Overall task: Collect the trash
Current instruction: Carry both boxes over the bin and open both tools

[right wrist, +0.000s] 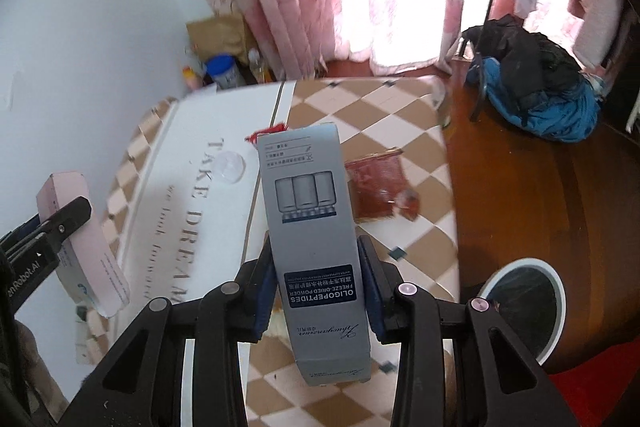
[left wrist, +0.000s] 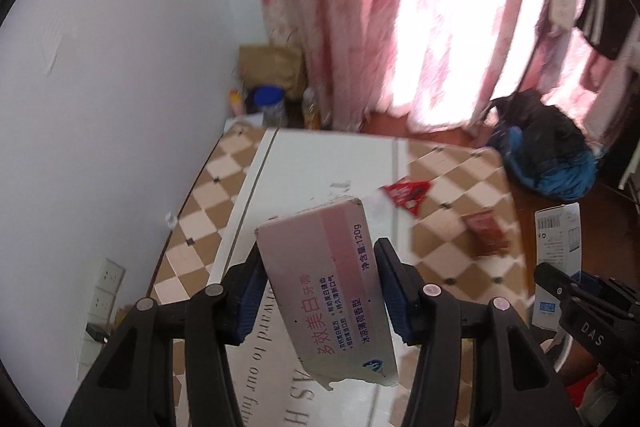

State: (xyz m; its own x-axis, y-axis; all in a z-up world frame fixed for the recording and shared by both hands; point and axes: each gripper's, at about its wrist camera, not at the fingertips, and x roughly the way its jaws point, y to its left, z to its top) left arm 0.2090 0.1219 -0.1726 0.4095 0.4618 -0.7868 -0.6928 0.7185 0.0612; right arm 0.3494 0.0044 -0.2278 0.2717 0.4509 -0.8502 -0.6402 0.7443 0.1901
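My left gripper (left wrist: 320, 283) is shut on a pink toothpaste box (left wrist: 324, 279) and holds it above the table; the box also shows in the right wrist view (right wrist: 80, 247). My right gripper (right wrist: 318, 279) is shut on a grey-blue carton (right wrist: 312, 227) marked OLIGOPEPTIDES, also seen at the right edge of the left wrist view (left wrist: 558, 227). A red wrapper (left wrist: 408, 193) and a brown-red sachet (right wrist: 376, 193) lie on the checkered tablecloth (left wrist: 460, 255). A white-rimmed bin (right wrist: 524, 307) stands on the floor at the lower right.
A white runner with lettering (right wrist: 200, 163) crosses the table. A clear plastic lid (right wrist: 232, 165) lies on it. Bottles and a blue-lidded jar (left wrist: 268, 103) stand in the corner by a paper bag. Pink curtains (left wrist: 380, 7) hang behind. A blue and black clothes pile (right wrist: 536, 87) lies on the wooden floor.
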